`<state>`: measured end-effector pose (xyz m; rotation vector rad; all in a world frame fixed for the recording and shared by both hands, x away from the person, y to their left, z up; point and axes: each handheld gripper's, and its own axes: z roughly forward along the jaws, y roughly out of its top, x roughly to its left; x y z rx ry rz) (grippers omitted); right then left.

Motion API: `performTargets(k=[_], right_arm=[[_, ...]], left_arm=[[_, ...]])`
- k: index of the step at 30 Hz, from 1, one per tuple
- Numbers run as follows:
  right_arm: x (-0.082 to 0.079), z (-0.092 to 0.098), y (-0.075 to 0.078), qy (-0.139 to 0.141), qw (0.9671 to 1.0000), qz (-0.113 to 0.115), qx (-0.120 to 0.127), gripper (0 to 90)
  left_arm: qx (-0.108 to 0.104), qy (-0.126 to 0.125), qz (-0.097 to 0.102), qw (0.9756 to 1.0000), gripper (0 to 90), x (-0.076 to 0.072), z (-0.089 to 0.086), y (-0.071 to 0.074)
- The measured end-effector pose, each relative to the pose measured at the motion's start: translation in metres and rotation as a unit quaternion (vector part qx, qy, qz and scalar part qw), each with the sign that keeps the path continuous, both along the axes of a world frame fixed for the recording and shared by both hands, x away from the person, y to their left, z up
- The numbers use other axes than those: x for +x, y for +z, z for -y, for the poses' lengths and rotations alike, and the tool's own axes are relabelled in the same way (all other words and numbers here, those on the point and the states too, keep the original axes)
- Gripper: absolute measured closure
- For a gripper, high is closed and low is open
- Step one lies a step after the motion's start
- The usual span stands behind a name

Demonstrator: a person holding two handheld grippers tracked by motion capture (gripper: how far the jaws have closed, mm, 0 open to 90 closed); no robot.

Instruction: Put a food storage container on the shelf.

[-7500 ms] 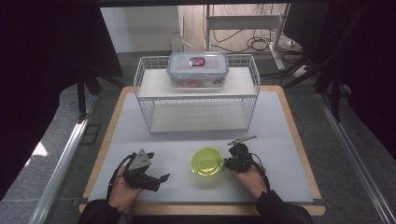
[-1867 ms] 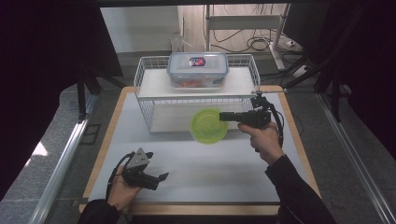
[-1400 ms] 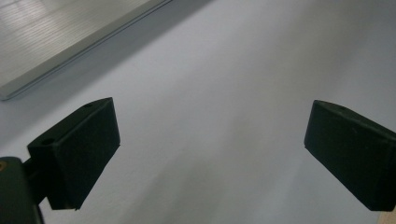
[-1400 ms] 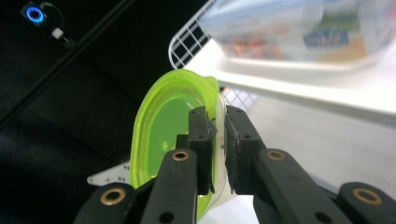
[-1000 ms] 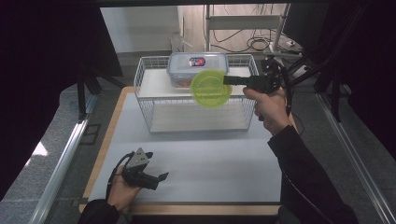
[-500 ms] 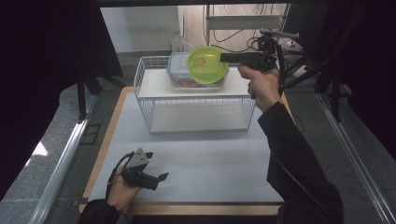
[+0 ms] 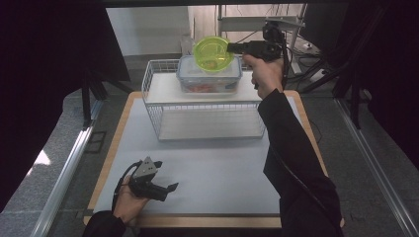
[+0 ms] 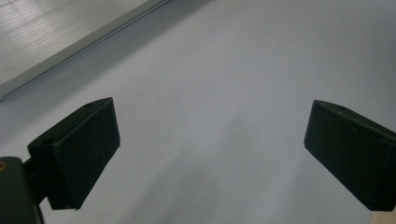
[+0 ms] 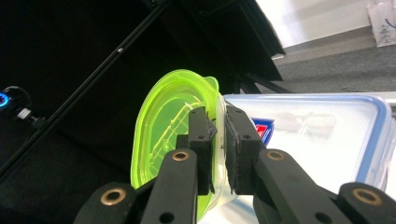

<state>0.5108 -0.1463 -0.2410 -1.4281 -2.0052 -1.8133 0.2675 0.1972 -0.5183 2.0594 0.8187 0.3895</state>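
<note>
- Above the lidded container (image 7: 210, 75) on the wire rack (image 7: 197, 91), the green bowl (image 7: 213, 53) hung tipped on its side, its opening facing the camera in the high view.
- Its rim sat pinched between the right gripper (image 9: 217, 135)'s jaws, so the bowl lay to the left of the fingers, just over the lid.
- Well apart, near the table (image 7: 207, 163)'s front edge, the left gripper (image 7: 170, 187) rested with jaws spread, holding nothing.

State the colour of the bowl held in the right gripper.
The bowl is translucent yellow-green, clearest in the right gripper view.
</note>
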Motion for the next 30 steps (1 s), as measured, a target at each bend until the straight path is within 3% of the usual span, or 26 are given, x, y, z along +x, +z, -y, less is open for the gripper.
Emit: performTargets(k=[8,16,30], right_arm=[[0.017,-0.013,-0.003,-0.021,0.9995,-0.019,-0.017,82.3],[0.026,-0.015,-0.006,-0.029,0.999,-0.034,-0.009,81.8],[0.029,-0.025,-0.007,-0.068,0.9965,-0.018,-0.045,75.1]], left_arm=[[-0.002,-0.003,-0.001,1.0,3.5,0.0,0.0,0.0],[-0.004,-0.005,-0.002,1.0,3.6,0.0,0.0,0.0],[-0.003,-0.006,-0.003,1.0,3.6,0.0,0.0,0.0]])
